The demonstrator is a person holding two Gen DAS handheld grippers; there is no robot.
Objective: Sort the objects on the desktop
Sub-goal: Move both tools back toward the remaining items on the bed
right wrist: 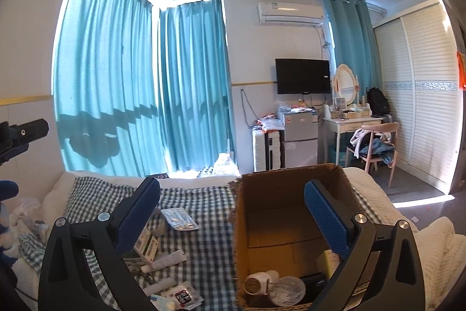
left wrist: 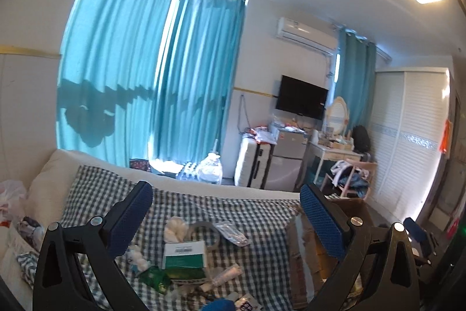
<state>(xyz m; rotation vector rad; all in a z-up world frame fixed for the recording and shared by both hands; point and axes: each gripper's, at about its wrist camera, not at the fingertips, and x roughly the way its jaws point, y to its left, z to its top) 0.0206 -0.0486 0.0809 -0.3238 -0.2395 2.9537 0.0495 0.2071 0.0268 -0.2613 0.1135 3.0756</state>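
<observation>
On the checked blue-and-white cloth (left wrist: 256, 261) spread over the bed, a scatter of small items is seen from the left wrist view; a green-and-white box (left wrist: 184, 255) lies near the middle, with a roll of clear tape (left wrist: 204, 232) just behind it and a flat foil packet (left wrist: 231, 232) a little further back to the right; white cotton wads (left wrist: 174, 228) are touching the tape roll on its left, and a small white tube (left wrist: 227, 271) is lying just right of the box. The left gripper (left wrist: 225, 219) is held above these things with its blue-padded jaws spread wide apart and nothing between them; no item is touched by it.

From the right wrist view, a cardboard box (right wrist: 241, 223) is seen standing open on the cloth, to the right of the scattered items; a white round-ended object (right wrist: 256, 284), a clear crumpled bag (right wrist: 287, 290) and a dark item are lying on its floor, though what they are cannot be told. The right gripper (right wrist: 233, 212) is held over the near left wall of the cardboard box, its jaws wide apart and empty; the foil packet (right wrist: 179, 219) is visible between the pads, well beyond them. Teal curtains (right wrist: 116, 77) are hung behind the bed.
</observation>
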